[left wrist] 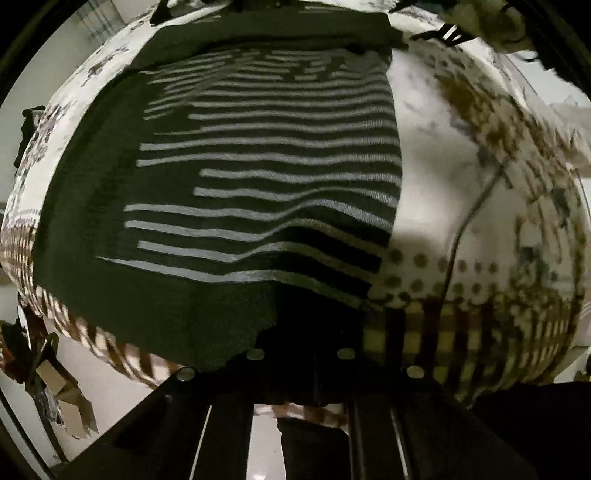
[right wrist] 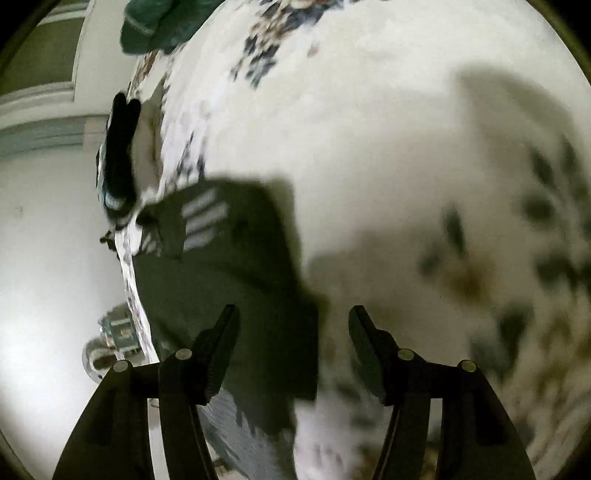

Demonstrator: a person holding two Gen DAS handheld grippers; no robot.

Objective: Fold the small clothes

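Spread over the table is a white cloth printed with dark leaves, dots and a brown checked border (left wrist: 417,206), and your work lies on it. At the left side of that cloth, running out to its left edge, lies the dark green knitted garment with pale grey stripes (left wrist: 258,177), laid mostly flat, its striped panel facing up and its near hem reaching the checked border at the front edge.

Your left gripper (left wrist: 301,354) points almost straight down at that near hem. Its fingertips are lost in shadow under the fabric's edge, so I judge the jaws closed, and they seem to pinch the hem, though the contact itself is hidden.

Further right, your right gripper (right wrist: 293,325) hangs above the cloth with its jaws apart and nothing between them; the garment's right edge (right wrist: 229,280) passes under its left finger only.

By my reading, the fold is barely begun: the garment shows no finished crease yet. You have yet to carry the gripped hem over, square it up, then deal with the teal bundle (right wrist: 155,26) at the far edge.
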